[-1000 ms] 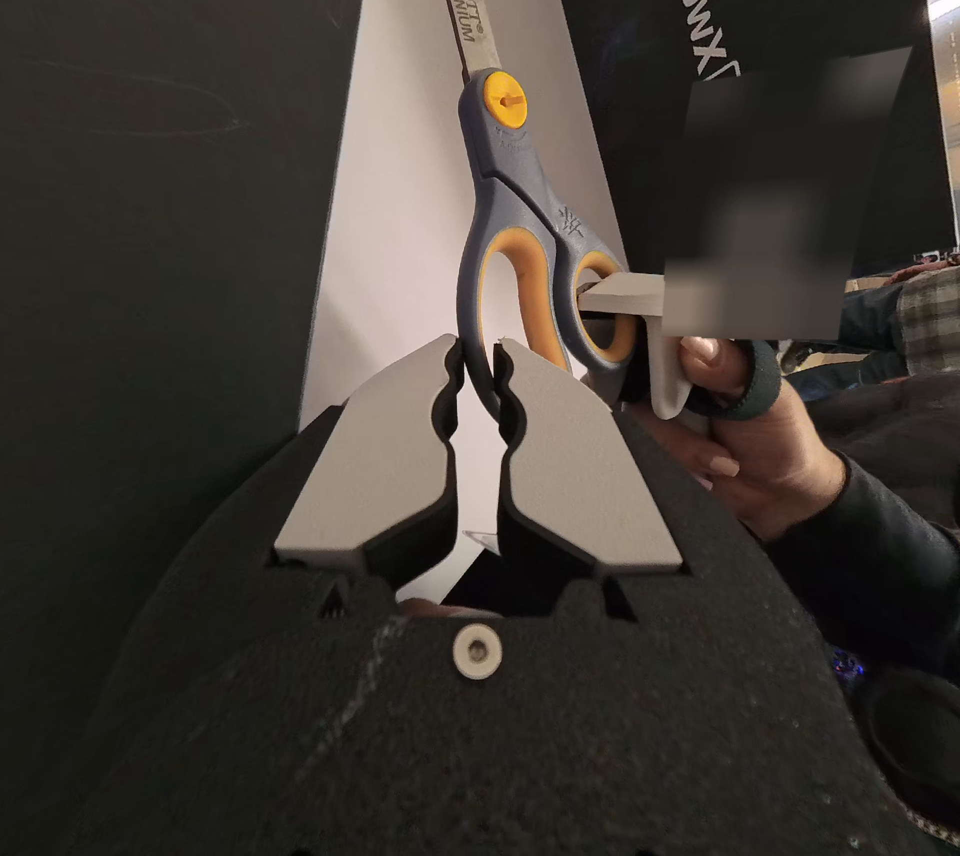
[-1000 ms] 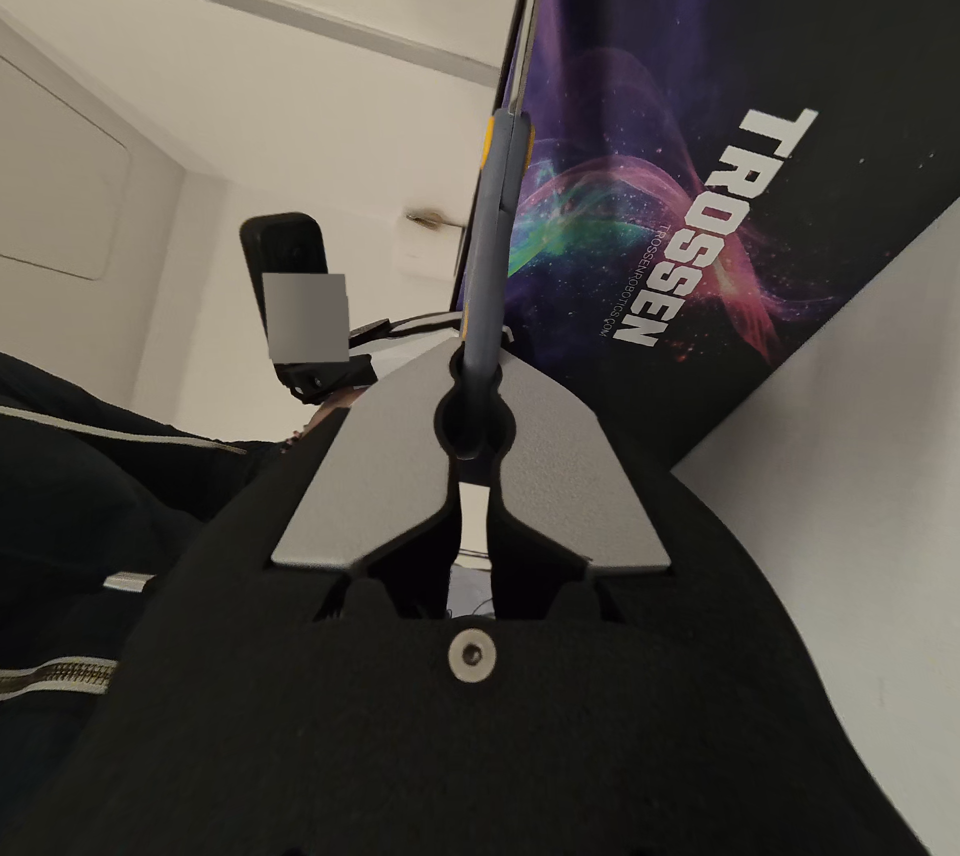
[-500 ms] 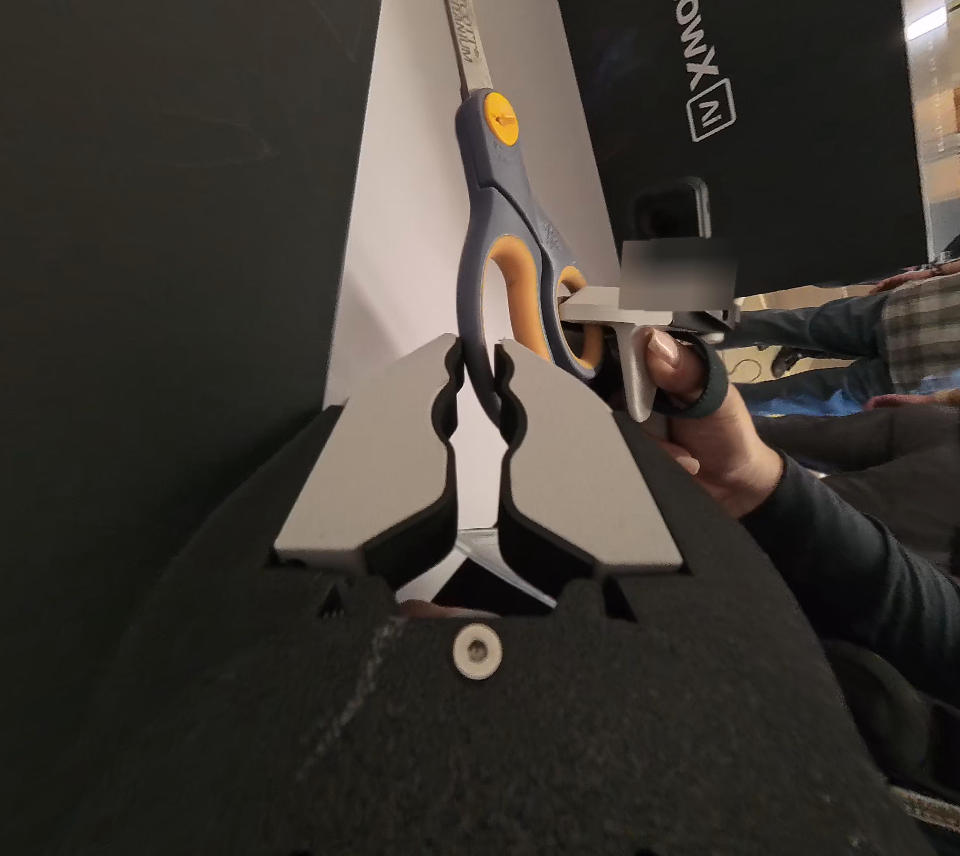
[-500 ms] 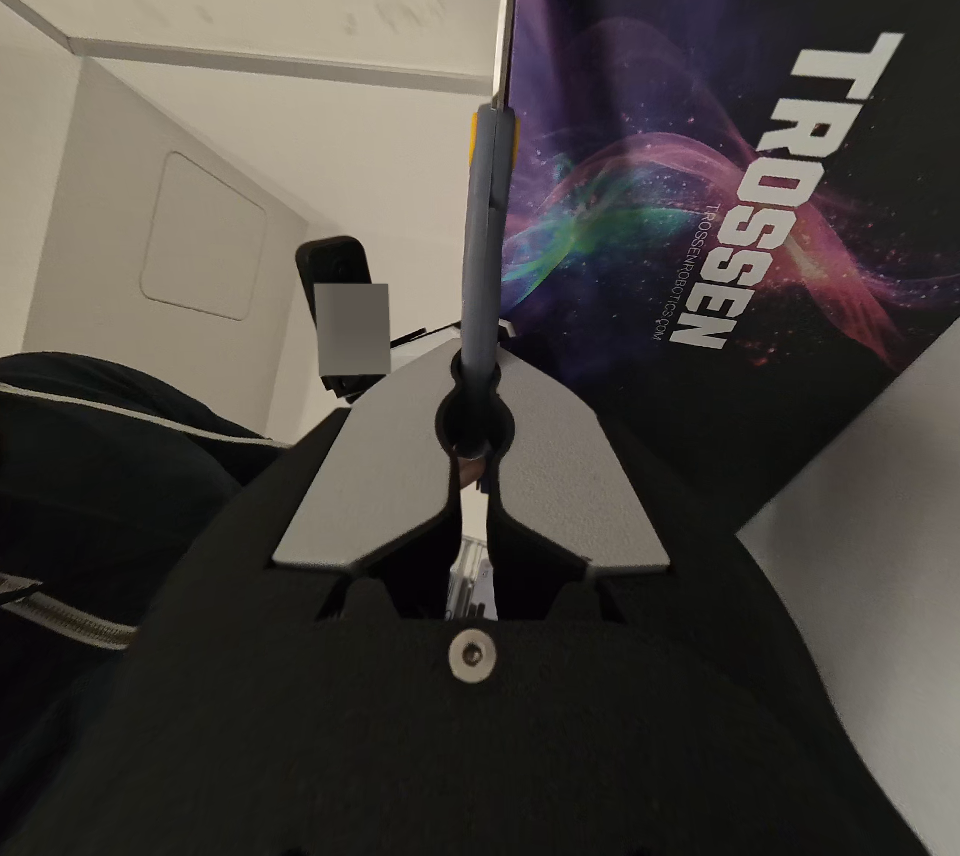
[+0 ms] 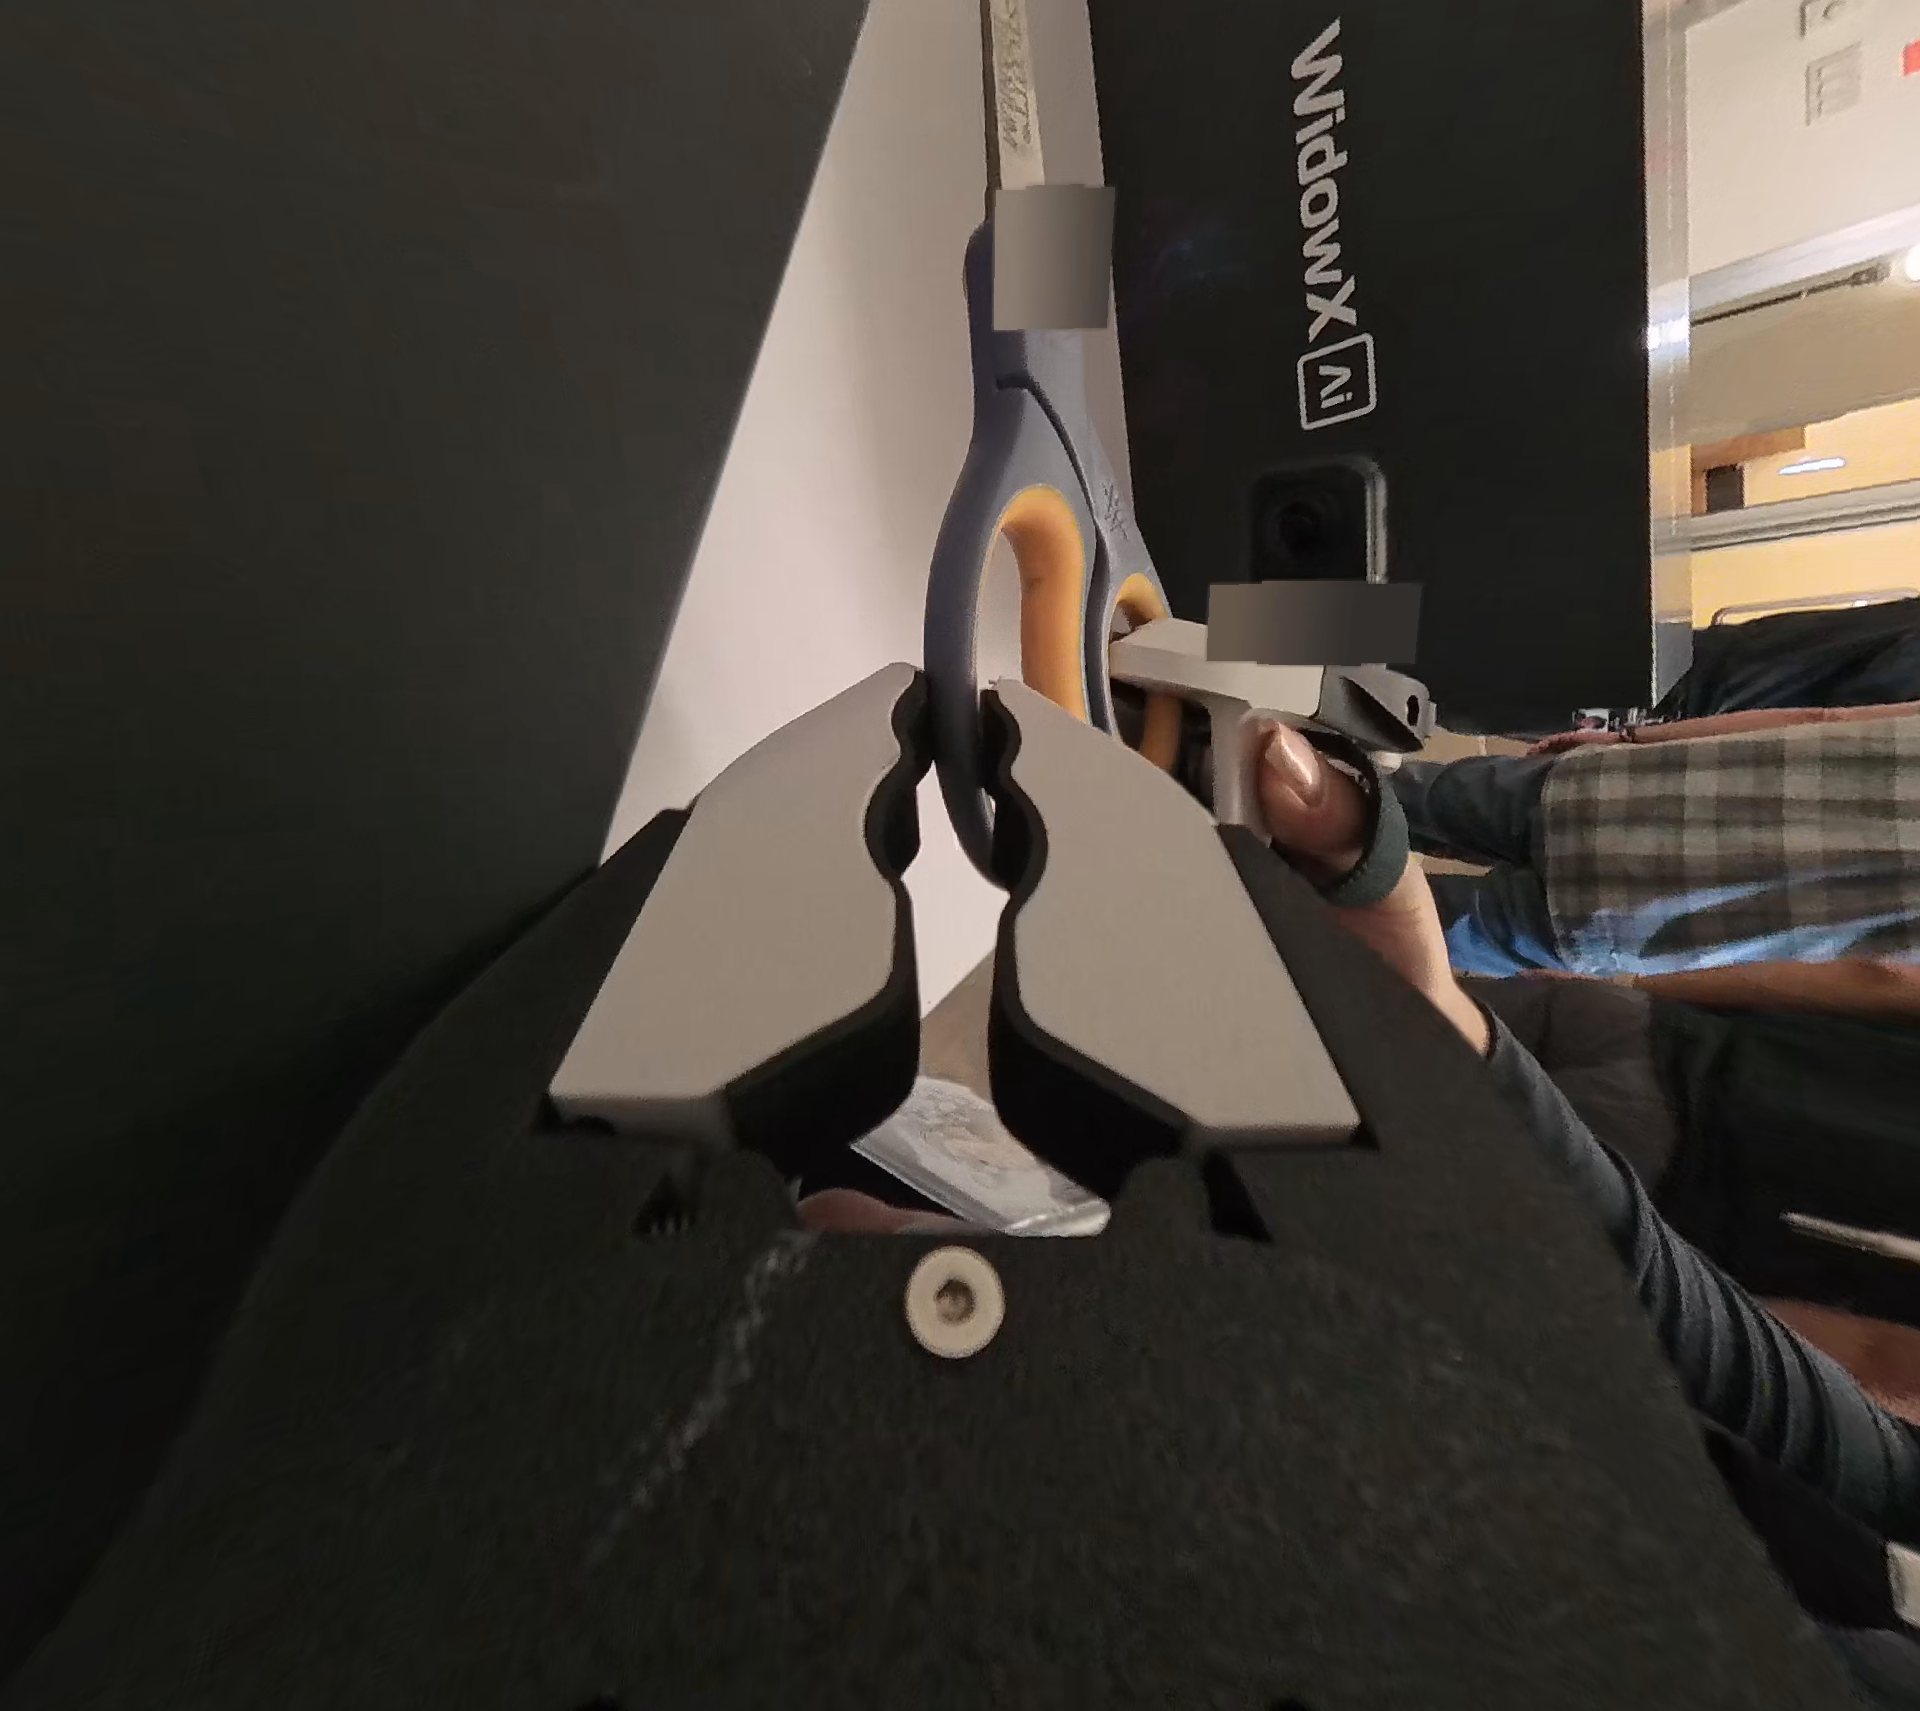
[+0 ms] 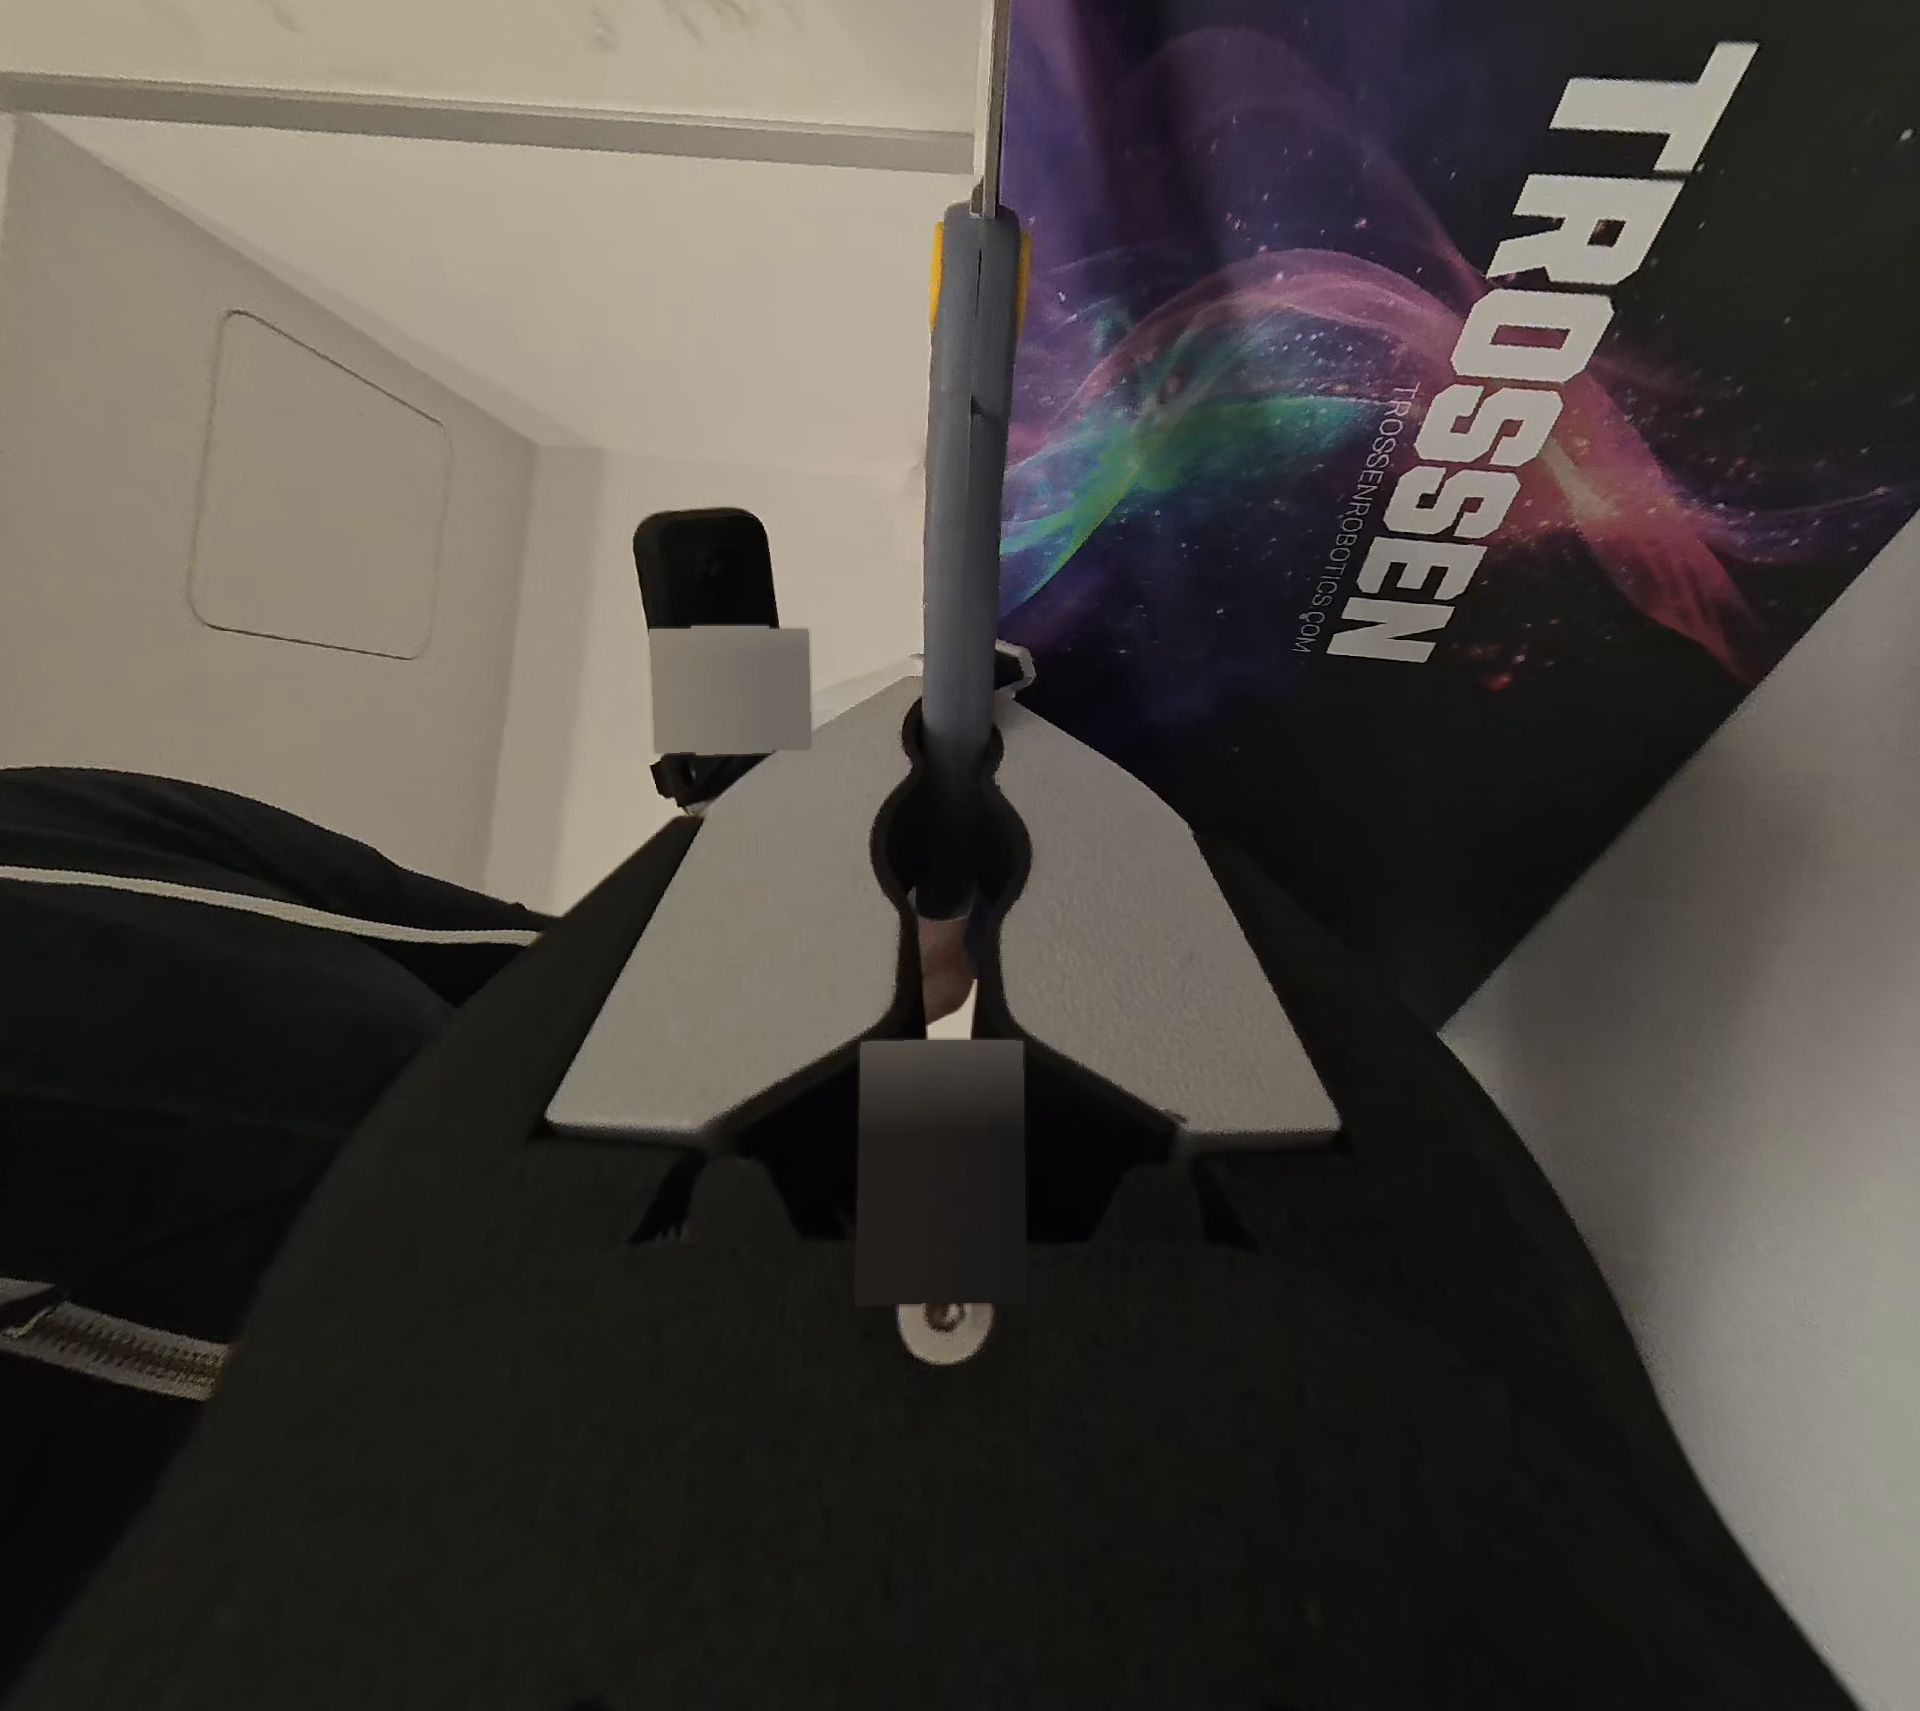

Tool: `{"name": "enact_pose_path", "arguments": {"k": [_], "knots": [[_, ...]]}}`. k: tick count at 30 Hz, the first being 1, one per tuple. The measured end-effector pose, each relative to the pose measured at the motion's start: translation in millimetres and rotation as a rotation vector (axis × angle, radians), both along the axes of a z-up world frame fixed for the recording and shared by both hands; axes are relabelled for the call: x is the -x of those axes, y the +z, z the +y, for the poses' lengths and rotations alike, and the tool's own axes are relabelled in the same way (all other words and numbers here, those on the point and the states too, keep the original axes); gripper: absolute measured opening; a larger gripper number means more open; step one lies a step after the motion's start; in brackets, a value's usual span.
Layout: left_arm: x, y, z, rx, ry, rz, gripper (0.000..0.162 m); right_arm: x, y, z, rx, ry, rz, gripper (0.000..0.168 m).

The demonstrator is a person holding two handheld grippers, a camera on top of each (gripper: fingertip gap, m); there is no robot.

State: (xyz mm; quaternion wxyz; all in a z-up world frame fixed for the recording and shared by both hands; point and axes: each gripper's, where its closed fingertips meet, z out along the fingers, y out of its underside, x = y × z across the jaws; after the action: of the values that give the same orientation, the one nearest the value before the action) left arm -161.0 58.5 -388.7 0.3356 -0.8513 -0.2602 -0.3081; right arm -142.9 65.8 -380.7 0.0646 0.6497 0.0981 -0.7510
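Note:
A pair of scissors (image 5: 1023,466) with blue-grey handles, orange lining and a long steel blade points upward. My left gripper (image 5: 951,705) is shut on the larger handle loop. My right gripper (image 6: 954,726) is shut on the other handle loop; in the right wrist view the scissors (image 6: 966,456) show edge-on. The right gripper's grey finger (image 5: 1184,659) enters the smaller loop from the right in the left wrist view, with a person's hand (image 5: 1340,809) behind it. The blades are closed together.
A white sheet (image 5: 862,373) stands behind the scissors between a black panel (image 5: 416,311) and a black board with white lettering (image 5: 1403,207). A purple-and-black banner (image 6: 1403,311) fills the right. A dark jacket (image 6: 208,986) lies at left. Another person's plaid sleeve (image 5: 1714,820) is at right.
Both grippers, still shut on the handles, have turned with the scissors: the handles now look narrower in the left wrist view, and the backgrounds have shifted.

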Motion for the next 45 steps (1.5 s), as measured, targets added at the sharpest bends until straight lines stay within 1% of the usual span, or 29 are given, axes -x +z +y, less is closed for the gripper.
{"name": "enact_pose_path", "arguments": {"k": [2, 5, 7, 11, 14, 16, 22, 27, 30, 31, 32, 33, 34, 36, 39, 43, 45], "knots": [[0, 1, 0, -0.004, -0.006, -0.007, 0.008, 0, 1, 0, -0.007, 0.003, 0.003, 0.002], [-3, 2, -1, -0.002, -0.086, 0.095, 0.009, -3, 2, 1, -0.059, 0.020, 0.001, 0.002], [-5, 3, 0, -0.010, -0.115, 0.134, 0.010, -5, 4, 4, -0.152, 0.016, -0.002, 0.004], [-9, 11, 2, -0.039, -0.167, 0.218, 0.012, -9, 10, 8, -0.176, 0.014, 0.031, 0.005], [-10, 19, 3, -0.059, -0.186, 0.228, 0.013, -11, 16, 10, -0.161, 0.012, 0.044, 0.005], [-12, 24, 4, -0.068, -0.172, 0.194, 0.013, -12, 20, 12, -0.172, 0.010, 0.037, 0.006], [-24, 20, 8, -0.058, -0.212, 0.171, 0.014, -21, 21, 23, -0.204, 0.022, -0.024, 0.006], [-36, 18, 14, -0.069, -0.212, 0.124, 0.015, -29, 26, 33, -0.262, 0.052, -0.062, 0.006], [-39, 18, 14, -0.068, -0.214, 0.115, 0.015, -31, 26, 35, -0.254, 0.073, -0.068, 0.005], [-36, 21, 19, -0.094, -0.188, 0.130, 0.011, -33, 28, 32, -0.276, 0.081, -0.050, 0.003], [-36, 33, 26, -0.153, -0.185, 0.137, 0.010, -35, 39, 35, -0.303, 0.040, 0.003, 0.003], [-38, 33, 30, -0.128, -0.220, 0.180, 0.010, -38, 41, 39, -0.280, 0.032, -0.015, 0.002], [-40, 32, 34, -0.108, -0.223, 0.177, 0.011, -39, 39, 44, -0.264, 0.033, -0.036, 0.002], [-42, 32, 39, -0.107, -0.149, 0.048, 0.010, -40, 37, 49, -0.221, 0.051, -0.049, 0.002], [-44, 31, 37, -0.113, -0.156, 0.070, 0.010, -42, 35, 46, -0.187, 0.071, -0.038, 0.003], [-47, 16, 28, -0.049, -0.139, -0.003, 0.011, -44, 16, 37, -0.034, 0.107, -0.031, 0.002], [-48, 9, 20, -0.014, -0.134, -0.028, 0.011, -45, 7, 29, -0.002, 0.135, -0.023, 0.003]]}}
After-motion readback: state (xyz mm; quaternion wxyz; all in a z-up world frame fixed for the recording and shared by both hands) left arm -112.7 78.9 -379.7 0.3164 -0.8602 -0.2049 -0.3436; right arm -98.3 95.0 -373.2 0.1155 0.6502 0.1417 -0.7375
